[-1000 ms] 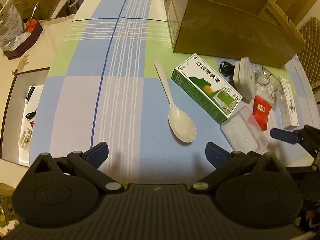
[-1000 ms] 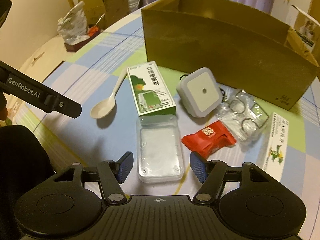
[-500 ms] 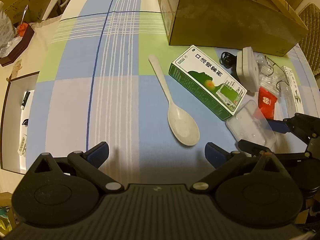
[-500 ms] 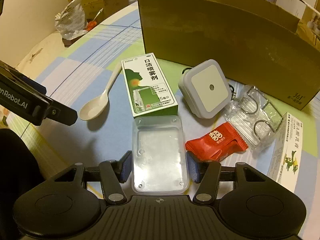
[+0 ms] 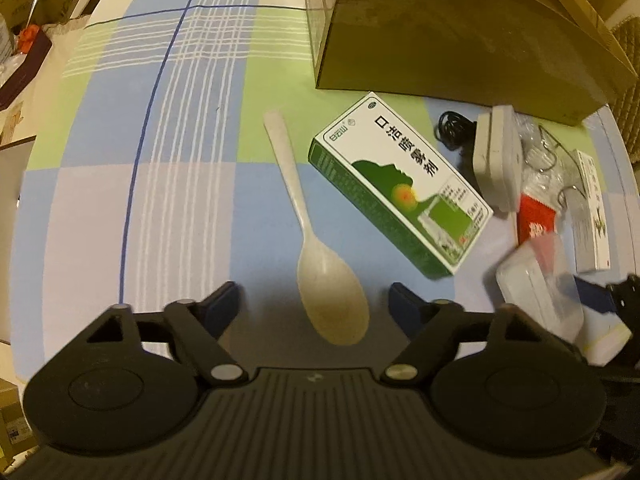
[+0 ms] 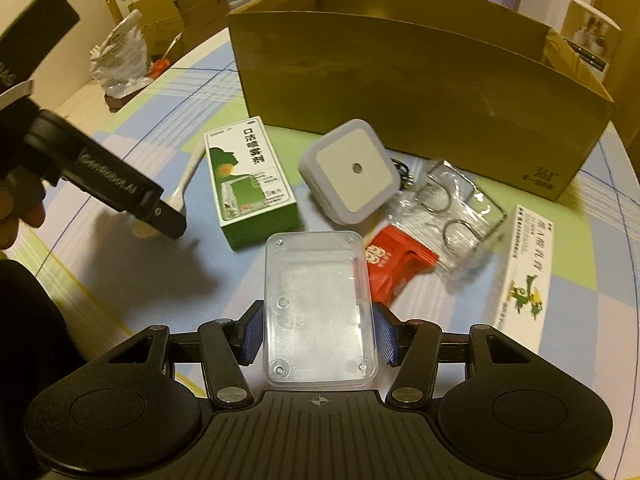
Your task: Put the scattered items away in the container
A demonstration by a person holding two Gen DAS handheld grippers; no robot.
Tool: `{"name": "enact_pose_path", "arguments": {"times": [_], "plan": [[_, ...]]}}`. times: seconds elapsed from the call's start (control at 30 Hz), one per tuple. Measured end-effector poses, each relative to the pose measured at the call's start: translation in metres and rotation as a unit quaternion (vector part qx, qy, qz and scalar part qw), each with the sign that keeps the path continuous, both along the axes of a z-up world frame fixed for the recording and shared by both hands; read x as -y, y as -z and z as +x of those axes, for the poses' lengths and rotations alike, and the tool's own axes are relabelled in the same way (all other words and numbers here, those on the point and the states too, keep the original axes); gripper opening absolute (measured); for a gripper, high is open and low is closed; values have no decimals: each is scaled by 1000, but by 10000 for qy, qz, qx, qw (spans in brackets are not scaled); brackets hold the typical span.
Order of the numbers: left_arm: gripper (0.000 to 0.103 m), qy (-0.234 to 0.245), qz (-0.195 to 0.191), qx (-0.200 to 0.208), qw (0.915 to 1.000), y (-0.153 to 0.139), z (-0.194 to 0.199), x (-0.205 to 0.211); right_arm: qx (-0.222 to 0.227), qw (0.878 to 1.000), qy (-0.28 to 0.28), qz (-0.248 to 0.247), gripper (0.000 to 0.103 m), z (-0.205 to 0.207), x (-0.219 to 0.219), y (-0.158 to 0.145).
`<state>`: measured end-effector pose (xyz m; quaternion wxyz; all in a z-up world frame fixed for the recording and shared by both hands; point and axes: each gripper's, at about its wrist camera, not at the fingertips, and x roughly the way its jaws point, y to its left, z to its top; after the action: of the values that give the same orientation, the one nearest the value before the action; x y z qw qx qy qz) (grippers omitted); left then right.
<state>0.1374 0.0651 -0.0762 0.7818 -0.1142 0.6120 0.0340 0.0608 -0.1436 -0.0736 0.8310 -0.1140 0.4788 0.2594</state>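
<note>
Clear plastic case [image 6: 320,308], rectangular with rounded corners, sits between the right gripper [image 6: 318,334] fingers, blue pads pressed to its long sides; long axis runs away toward the cardboard box [image 6: 420,92]; its far end overlaps the red snack packet [image 6: 400,268]. Left gripper [image 5: 314,308] spread wide over the white plastic spoon [image 5: 316,248], bowl nearest, handle pointing toward the box; green-and-white spray carton [image 5: 400,188] just beside, on the checked tablecloth [image 5: 180,184].

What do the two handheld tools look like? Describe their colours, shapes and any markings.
Both are matte black. The right tool has blue pads, round side housings, silver pivot screws and a ribbed base. The left tool matches, and the right view shows white "GenRobot.AI" lettering on it.
</note>
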Motion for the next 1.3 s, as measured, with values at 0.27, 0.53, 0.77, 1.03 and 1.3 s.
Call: {"name": "enact_pose_path", "arguments": {"times": [0.27,0.53,0.77,1.03,1.3], "plan": [[43,216,334,14,9992,1,4,8,20,9999,33,95,58,1,4,0],[28,342,186,-6,9992,-1,-10,0,25,9999,61,144,58,3,5,0],[27,327,128,54,9994,-6,-20,-4,38,9998,89,168,58,3,7,-2],[27,267,160,223,9993,-23,-30,-7,119,9996,96,221,58,-2,6,-11],[27,178,173,376,9990,-39,-48,-4,252,9993,126,235,58,-8,7,-24]]}}
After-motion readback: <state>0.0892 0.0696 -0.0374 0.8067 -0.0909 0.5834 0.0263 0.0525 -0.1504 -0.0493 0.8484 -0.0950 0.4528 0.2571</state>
